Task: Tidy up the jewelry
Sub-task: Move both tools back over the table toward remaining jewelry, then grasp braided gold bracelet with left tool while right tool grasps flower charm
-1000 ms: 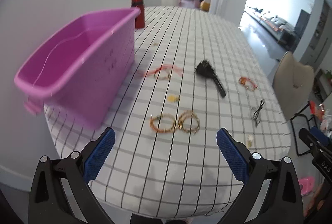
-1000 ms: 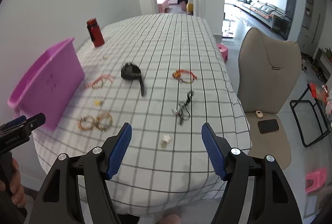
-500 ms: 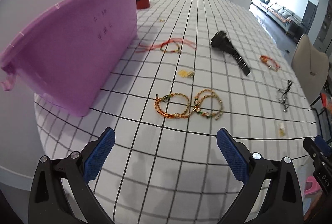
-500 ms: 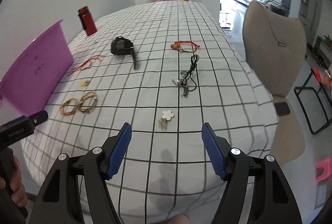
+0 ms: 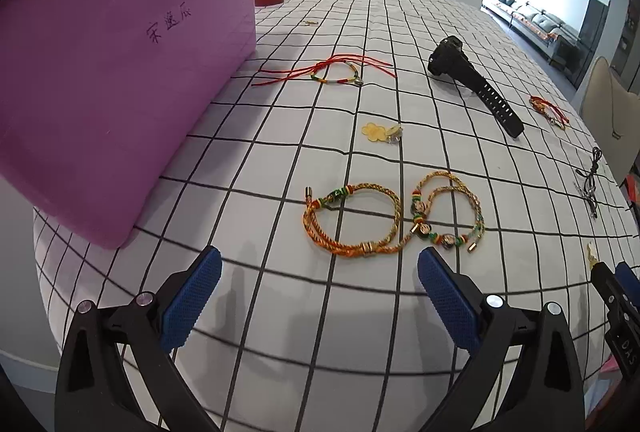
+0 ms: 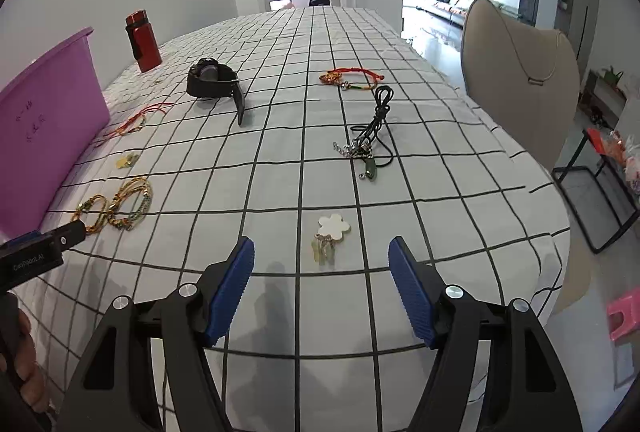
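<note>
Apparently reaching: left gripper (image 5: 319, 286) and right gripper (image 6: 321, 272), fingers wide and empty, just short of bracelets (image 5: 384, 216) and charm (image 6: 330, 232); next, straddle and close.

cloth (image 5: 280, 296): white fabric, black grid, matt, lightly creased at the edges. bin (image 5: 100, 79): purple plastic, smooth, faint sheen, handwritten marks on its side. bracelets (image 5: 392, 216): braided orange-gold cord with small shiny metal beads and clasps. watch (image 5: 472, 79): black matt rubbery strap. bottle (image 6: 143, 41): red, glossy. flower charm (image 6: 334, 226): white, smooth, gold-edged. pads (image 6: 234, 292) on the right gripper (image 6: 320, 292): blue, ribbed rubber; arms black matt plastic with bright metal screws. chair (image 6: 520, 79): beige, smooth upholstery.
</note>
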